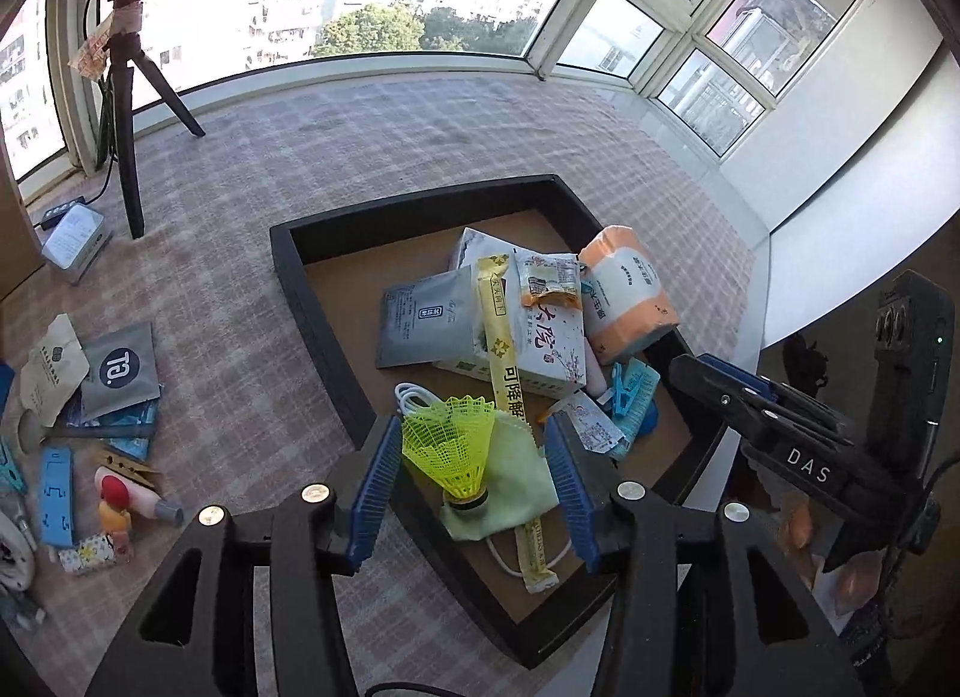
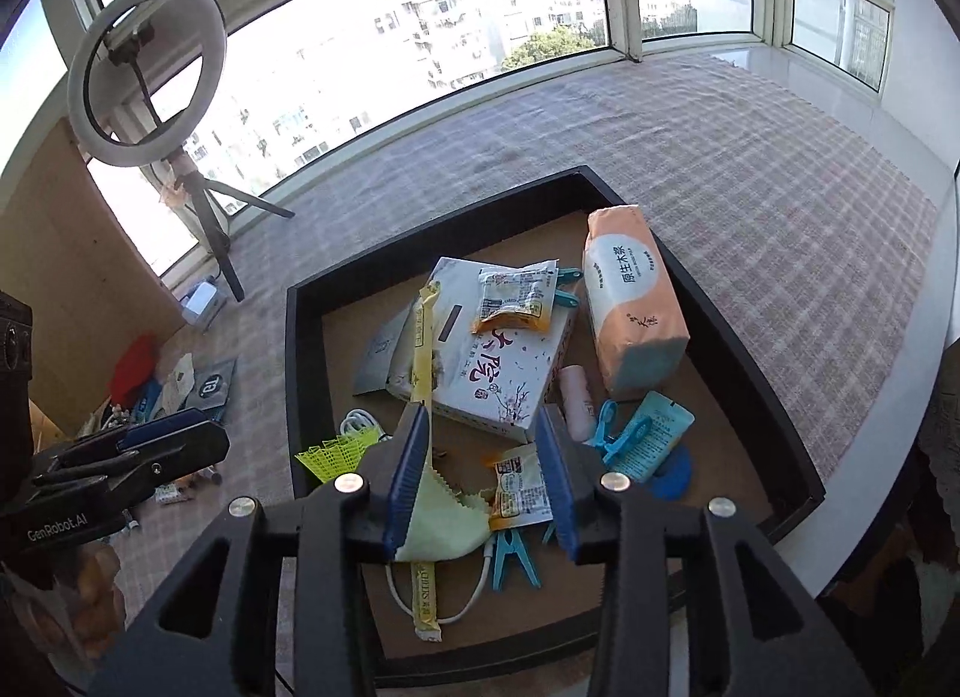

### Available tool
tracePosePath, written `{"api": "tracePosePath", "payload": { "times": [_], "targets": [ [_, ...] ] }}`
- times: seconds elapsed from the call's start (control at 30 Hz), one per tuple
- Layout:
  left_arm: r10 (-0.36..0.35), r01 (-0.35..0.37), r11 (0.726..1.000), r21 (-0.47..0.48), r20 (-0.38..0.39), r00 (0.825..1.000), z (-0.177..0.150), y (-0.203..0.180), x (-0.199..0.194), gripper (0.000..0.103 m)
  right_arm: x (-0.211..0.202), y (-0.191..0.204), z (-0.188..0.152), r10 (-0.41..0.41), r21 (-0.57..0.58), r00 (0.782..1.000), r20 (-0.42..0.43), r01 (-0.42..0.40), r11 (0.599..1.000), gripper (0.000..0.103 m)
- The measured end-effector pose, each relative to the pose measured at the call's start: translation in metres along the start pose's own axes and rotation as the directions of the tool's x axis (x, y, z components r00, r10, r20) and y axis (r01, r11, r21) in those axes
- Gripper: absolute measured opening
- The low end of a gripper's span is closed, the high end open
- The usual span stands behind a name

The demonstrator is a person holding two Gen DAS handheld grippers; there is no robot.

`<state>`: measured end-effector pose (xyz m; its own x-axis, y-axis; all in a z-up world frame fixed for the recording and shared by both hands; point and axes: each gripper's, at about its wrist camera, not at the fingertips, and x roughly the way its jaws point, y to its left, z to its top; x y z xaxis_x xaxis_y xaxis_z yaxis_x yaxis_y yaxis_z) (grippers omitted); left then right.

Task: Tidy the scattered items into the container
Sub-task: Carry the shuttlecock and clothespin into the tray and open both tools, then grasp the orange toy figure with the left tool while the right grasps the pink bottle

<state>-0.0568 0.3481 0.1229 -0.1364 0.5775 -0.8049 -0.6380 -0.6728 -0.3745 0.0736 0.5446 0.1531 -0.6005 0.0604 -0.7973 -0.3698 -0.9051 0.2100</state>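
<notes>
We find the left gripper (image 1: 474,478) spread apart above a neon-yellow plastic shuttlecock (image 1: 454,445), which rests on a pale green cloth (image 1: 516,496) inside the black-rimmed tray (image 1: 312,301). The right gripper (image 2: 483,481) likewise gapes wide at three o'clock.

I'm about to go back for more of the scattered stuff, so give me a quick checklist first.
1. Shuttlecock inside the tray: ok, resting on the green cloth.
2. Left gripper let go: ok, jaws apart either side of the shuttlecock.
3. Right gripper empty: ok, open over the tray.
4. Items left on the carpet: not ok, grey packet and others remain.
5. Room in the tray: ok, bare floor on its left.
</notes>
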Motion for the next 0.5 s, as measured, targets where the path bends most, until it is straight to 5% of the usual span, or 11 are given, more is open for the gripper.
{"api": "tracePosePath", "payload": {
  "times": [0.3, 0.5],
  "targets": [
    [0.106, -0.102, 0.99, -0.096, 0.038, 0.994, -0.025, 0.069, -0.026, 0.047, 0.028, 0.063, -0.002, 0.088, -0.199, 0.995, -0.038, -0.094, 0.976, 0.044],
    [0.191, -0.187, 0.969, -0.159, 0.009, 0.982, -0.046, 0.128, -0.034, 0.046, 0.046, 0.121, -0.011, 0.161, -0.349, 0.98, -0.115, -0.191, 0.917, 0.043]
  ]
}}
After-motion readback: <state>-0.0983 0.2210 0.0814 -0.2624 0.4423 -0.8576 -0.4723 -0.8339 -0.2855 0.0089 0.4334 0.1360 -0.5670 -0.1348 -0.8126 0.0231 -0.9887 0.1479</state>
